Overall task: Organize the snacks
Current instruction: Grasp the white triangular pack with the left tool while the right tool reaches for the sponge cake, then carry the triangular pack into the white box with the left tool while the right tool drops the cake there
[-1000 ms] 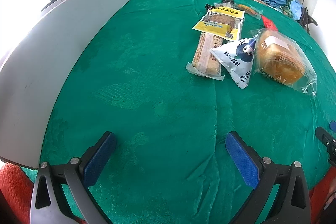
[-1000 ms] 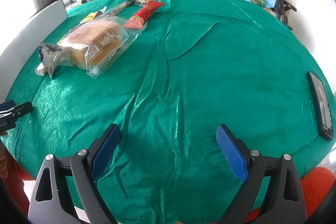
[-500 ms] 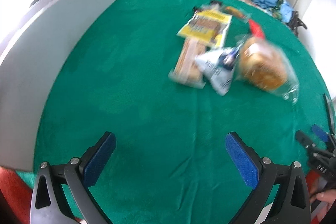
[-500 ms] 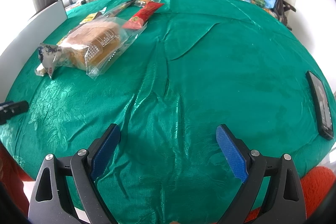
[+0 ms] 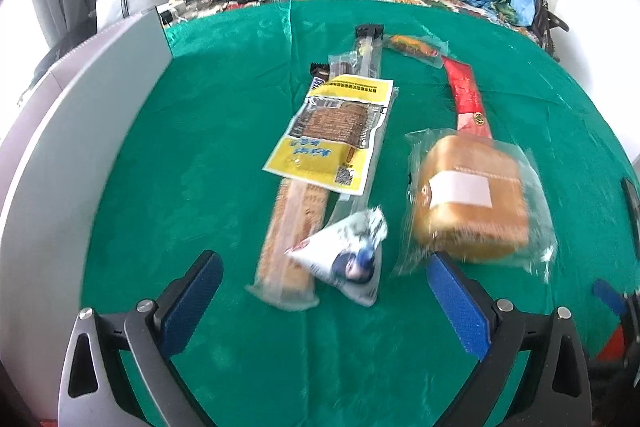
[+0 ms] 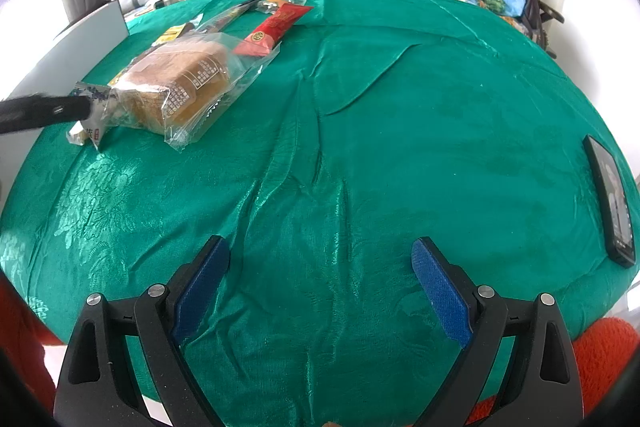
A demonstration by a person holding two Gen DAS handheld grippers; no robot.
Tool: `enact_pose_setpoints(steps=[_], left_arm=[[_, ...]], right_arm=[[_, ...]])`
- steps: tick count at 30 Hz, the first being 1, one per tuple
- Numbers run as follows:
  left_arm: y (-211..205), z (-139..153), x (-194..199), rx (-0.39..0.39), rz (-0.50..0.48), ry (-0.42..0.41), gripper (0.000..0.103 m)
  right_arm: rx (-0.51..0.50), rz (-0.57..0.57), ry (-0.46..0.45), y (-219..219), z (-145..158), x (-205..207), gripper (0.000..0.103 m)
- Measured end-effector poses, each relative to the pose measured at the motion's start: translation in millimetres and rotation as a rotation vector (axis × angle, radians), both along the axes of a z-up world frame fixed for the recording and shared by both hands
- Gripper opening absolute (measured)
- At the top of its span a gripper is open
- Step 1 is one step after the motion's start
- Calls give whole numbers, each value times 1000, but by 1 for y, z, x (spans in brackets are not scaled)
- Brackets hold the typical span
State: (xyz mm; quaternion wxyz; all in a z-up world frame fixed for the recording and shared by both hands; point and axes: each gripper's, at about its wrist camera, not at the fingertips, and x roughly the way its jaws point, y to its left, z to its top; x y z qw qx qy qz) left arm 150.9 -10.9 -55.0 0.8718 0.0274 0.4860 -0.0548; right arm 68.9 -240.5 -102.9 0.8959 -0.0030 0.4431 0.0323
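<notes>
Mostly unreadable print: yellow packet (image 5: 332, 131) shows a QR code; both grippers' fingers (image 5: 192, 299) (image 6: 440, 291) released.

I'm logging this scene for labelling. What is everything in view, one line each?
bread loaf: 1, golden, clear bag, right of cluster
triangular pouch: 1, white-blue, nearest the left tongs
biscuit sleeve: 1, tan, left of pouch
yellow packet: 1, partly over the sleeve
red packet: 1, behind loaf
phone: 1, black, right edge
board: 1, grey, left edge
tablecloth: 1, green
left tongs: open, blue pads
right tongs: open, over bare cloth
</notes>
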Motion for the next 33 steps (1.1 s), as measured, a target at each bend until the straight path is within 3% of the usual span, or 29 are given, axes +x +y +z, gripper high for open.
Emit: enact_pose_setpoints(steps=[2,4,6,8,13,21,22,24,26,28,30,32,33], left_arm=[[-5,-4,5,19,-5,-3,99],[-10,-7,5,24,-38,-9,80],[-13,-10,4,37,-60,3,35],[-13,-9,-1,47,-78,-9,35],[19,2,-27,-24,-55,-17,35],[93,-5,-60,-79,64,10,36],[97,-8,-62,-81,79,10,39],[103,-14,-65,-90,106,9,59],[104,-18,-68,-91,119,-6,69],[101,-20,-68,-73,107,-7,69],[97,-22,-67,-43,90,-5,68],[97,-23,-66,-35,83,-6,68],[97,-25,-65,-37,80,1,61]], right_arm=[[0,3,-2,0,0,0,95],[0,3,-2,0,0,1,95],[0,3,-2,0,0,1,95],[0,2,-2,0,0,1,95],[0,3,-3,0,0,0,95],[-2,-5,-12,1,0,3,95],[-2,-6,-16,1,0,4,95],[-2,-6,-20,1,0,3,95],[-1,-4,-23,1,0,3,95],[3,5,-8,0,1,2,94],[80,27,12,-6,14,3,93],[173,76,-88,-8,42,3,93],[182,103,-118,-5,52,7,93]])
